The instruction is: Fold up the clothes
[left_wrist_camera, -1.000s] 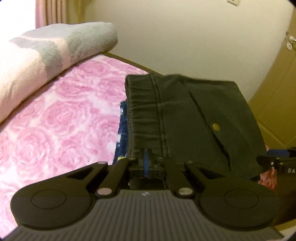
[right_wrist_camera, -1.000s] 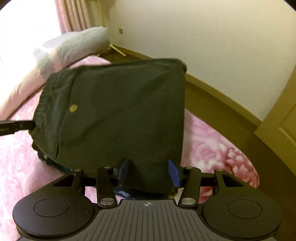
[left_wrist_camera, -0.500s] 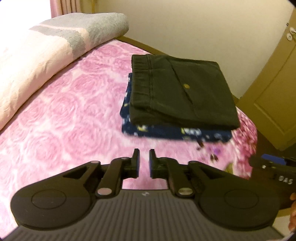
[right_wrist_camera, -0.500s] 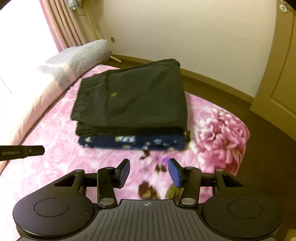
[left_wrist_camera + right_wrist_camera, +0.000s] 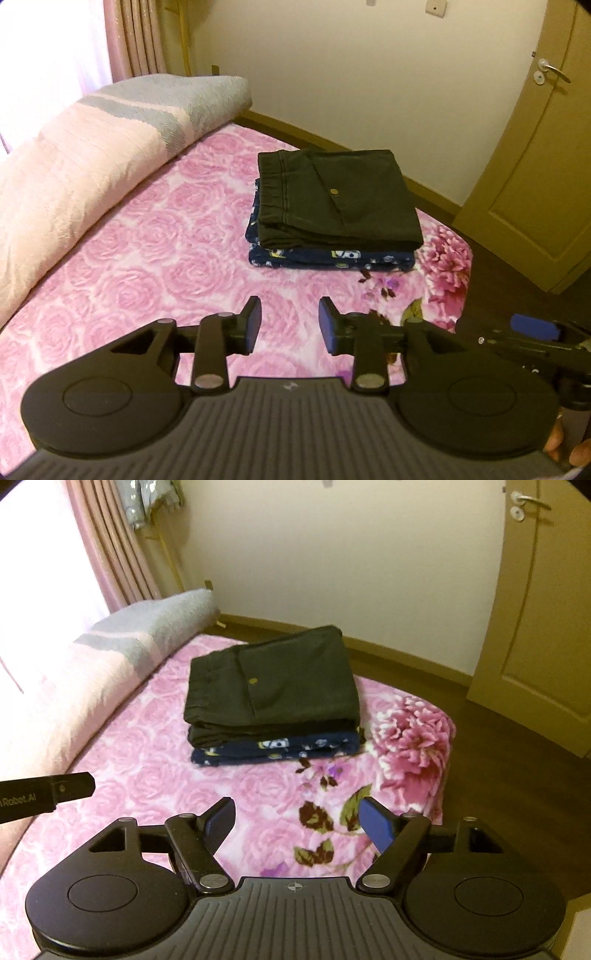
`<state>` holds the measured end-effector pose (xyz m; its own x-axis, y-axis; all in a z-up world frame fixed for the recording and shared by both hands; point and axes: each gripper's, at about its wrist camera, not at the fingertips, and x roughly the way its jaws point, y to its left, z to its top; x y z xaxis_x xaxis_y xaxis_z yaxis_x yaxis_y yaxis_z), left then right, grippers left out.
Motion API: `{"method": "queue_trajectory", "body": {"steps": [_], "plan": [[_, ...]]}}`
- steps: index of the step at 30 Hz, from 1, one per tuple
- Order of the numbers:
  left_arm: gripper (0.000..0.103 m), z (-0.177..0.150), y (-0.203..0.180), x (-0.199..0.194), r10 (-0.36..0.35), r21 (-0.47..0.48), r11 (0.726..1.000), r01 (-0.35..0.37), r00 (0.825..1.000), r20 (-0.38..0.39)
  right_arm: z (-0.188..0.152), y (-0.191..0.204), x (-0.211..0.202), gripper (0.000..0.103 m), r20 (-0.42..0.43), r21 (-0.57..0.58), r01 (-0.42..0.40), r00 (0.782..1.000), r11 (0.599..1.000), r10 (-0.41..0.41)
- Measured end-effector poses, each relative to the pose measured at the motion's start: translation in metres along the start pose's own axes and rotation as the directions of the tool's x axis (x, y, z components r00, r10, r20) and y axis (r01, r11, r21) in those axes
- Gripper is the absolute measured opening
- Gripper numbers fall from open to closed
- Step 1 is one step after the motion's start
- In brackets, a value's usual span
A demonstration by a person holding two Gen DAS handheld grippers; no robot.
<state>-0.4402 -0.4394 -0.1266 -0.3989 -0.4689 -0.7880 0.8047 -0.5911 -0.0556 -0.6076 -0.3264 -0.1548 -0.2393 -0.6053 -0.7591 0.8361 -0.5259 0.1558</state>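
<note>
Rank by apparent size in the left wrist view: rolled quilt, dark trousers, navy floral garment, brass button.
1. rolled quilt
2. dark trousers
3. navy floral garment, mostly covered by the trousers
4. brass button

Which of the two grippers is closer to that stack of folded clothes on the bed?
Neither clearly: the left gripper and right gripper both hang open, short of the folded clothes, side by side, touching nothing.

Home bedroom. Bed (image 5: 129,266) with pink rose-print cover, rolled pink-and-grey blanket (image 5: 110,140) along its edge, pink curtain (image 5: 107,554) at a bright window, cream wall, wooden door (image 5: 535,166) with lever handle, dark wood floor (image 5: 517,746). Folded clothes (image 5: 340,206) stacked on the bed.
</note>
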Motion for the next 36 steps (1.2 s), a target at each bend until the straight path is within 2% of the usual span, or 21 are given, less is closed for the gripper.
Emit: {"method": "queue_trajectory", "body": {"steps": [9,12,17,23,27,30,36], "plan": [[0.042,-0.039,-0.006,-0.056,-0.017,0.027,0.999,0.017,1.0,0.014,-0.033,0.014,-0.061,0.077,0.012,-0.015,-0.009,1.0,1.0,0.01],[0.049,-0.044,-0.006,-0.069,-0.006,0.036,0.999,0.005,1.0,0.03,-0.038,0.018,-0.076,0.077,0.029,-0.028,-0.003,1.0,1.0,0.004],[0.053,-0.046,-0.008,-0.081,0.004,0.039,0.999,-0.005,0.999,0.034,-0.038,0.023,-0.088,0.077,0.041,-0.054,0.006,0.999,0.999,-0.004],[0.055,-0.043,-0.013,-0.072,0.001,0.024,1.0,-0.002,1.0,0.025,-0.036,0.022,-0.081,0.077,0.039,-0.087,0.033,0.999,0.996,-0.03],[0.054,-0.038,-0.019,-0.062,-0.017,0.021,1.0,0.017,1.0,0.006,-0.031,0.011,-0.074,0.077,0.038,-0.04,0.027,0.999,0.999,-0.026],[0.054,-0.034,-0.027,-0.053,-0.004,0.045,0.999,0.004,1.0,-0.003,-0.024,0.002,-0.069,0.077,0.043,-0.006,0.021,0.999,1.0,-0.02],[0.054,-0.026,-0.032,-0.033,-0.007,0.054,0.999,0.008,1.0,-0.03,-0.011,-0.008,-0.051,0.077,-0.002,0.012,0.007,1.0,1.0,-0.007]]}}
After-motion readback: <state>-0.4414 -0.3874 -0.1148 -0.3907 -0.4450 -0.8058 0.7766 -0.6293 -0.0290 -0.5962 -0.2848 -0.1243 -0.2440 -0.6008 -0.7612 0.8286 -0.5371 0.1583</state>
